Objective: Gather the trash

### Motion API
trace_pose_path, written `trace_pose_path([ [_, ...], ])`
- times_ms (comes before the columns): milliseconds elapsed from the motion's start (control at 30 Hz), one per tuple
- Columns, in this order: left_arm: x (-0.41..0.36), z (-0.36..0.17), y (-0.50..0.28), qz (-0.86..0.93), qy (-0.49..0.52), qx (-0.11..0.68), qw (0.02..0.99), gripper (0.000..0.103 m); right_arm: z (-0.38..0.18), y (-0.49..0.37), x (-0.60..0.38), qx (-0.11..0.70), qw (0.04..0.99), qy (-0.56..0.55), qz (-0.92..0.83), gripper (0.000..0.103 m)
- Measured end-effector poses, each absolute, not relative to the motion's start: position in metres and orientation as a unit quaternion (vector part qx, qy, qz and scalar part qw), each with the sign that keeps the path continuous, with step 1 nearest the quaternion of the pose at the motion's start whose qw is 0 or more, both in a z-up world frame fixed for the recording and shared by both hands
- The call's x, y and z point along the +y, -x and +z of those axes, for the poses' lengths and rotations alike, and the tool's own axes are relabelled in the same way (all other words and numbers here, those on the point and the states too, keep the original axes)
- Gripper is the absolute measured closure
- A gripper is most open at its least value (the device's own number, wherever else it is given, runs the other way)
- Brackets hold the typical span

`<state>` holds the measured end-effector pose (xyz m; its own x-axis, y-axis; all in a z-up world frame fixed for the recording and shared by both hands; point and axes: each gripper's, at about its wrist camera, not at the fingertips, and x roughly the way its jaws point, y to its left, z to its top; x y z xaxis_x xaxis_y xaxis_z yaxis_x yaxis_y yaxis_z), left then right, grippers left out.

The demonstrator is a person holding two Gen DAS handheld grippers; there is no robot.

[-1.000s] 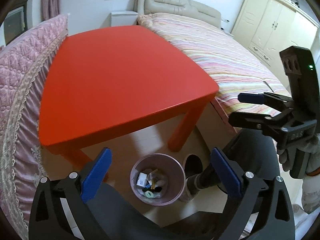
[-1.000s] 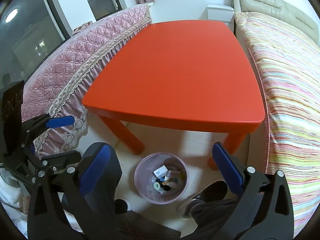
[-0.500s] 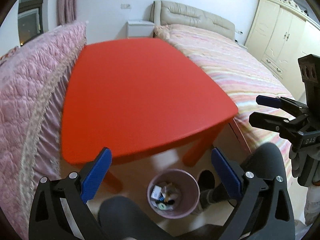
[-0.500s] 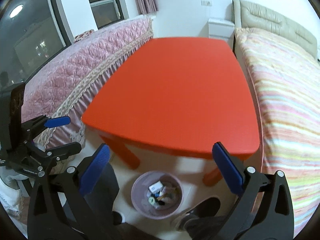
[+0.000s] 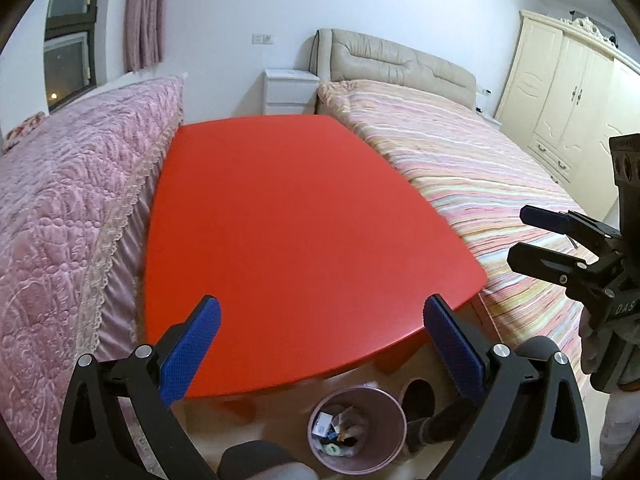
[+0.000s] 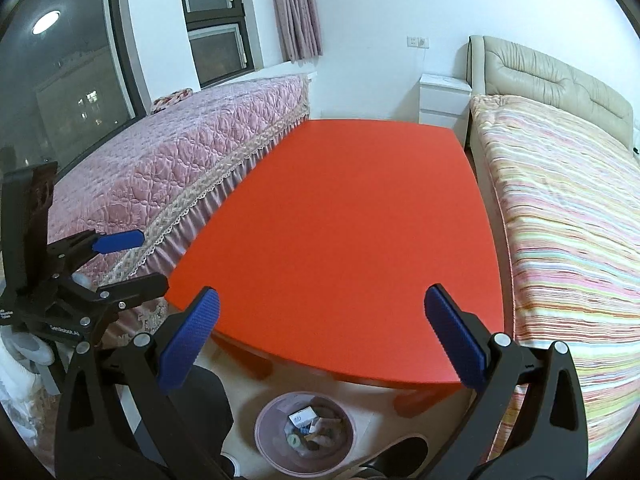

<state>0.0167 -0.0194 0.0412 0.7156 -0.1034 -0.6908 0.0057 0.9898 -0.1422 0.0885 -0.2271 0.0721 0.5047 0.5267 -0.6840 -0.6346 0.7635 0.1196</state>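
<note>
A pink waste bin (image 5: pixel 390 442) stands on the floor below the near edge of a red table (image 5: pixel 296 224); it holds several pieces of trash (image 5: pixel 336 426). It also shows in the right wrist view (image 6: pixel 268 446). My left gripper (image 5: pixel 320 346) is open and empty, raised above the table's near edge. My right gripper (image 6: pixel 322 338) is open and empty at about the same height. Each gripper shows in the other's view, the right one (image 5: pixel 532 236) at the right edge and the left one (image 6: pixel 132 260) at the left edge.
A pink quilted bed (image 5: pixel 64 216) runs along the table's left side and a striped bed (image 5: pixel 472 164) along its right. A white nightstand (image 5: pixel 290 90) stands behind the table. A cream wardrobe (image 5: pixel 568 92) is at the far right. My legs and shoe (image 5: pixel 418 394) are beside the bin.
Both grippers have risen and tilted up. The bin has slid to the bottom of both views and the far wall has come into view. Both stay open.
</note>
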Motion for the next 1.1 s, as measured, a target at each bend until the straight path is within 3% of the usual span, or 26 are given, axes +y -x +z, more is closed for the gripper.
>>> trace_pose_path([
  [1100,-0.0240,0.0488,-0.0163,-0.042,0.075,0.370,0.925,0.006,0.0661,-0.0979,-0.2283,0.379,0.862,0.072,0.329,0.003],
])
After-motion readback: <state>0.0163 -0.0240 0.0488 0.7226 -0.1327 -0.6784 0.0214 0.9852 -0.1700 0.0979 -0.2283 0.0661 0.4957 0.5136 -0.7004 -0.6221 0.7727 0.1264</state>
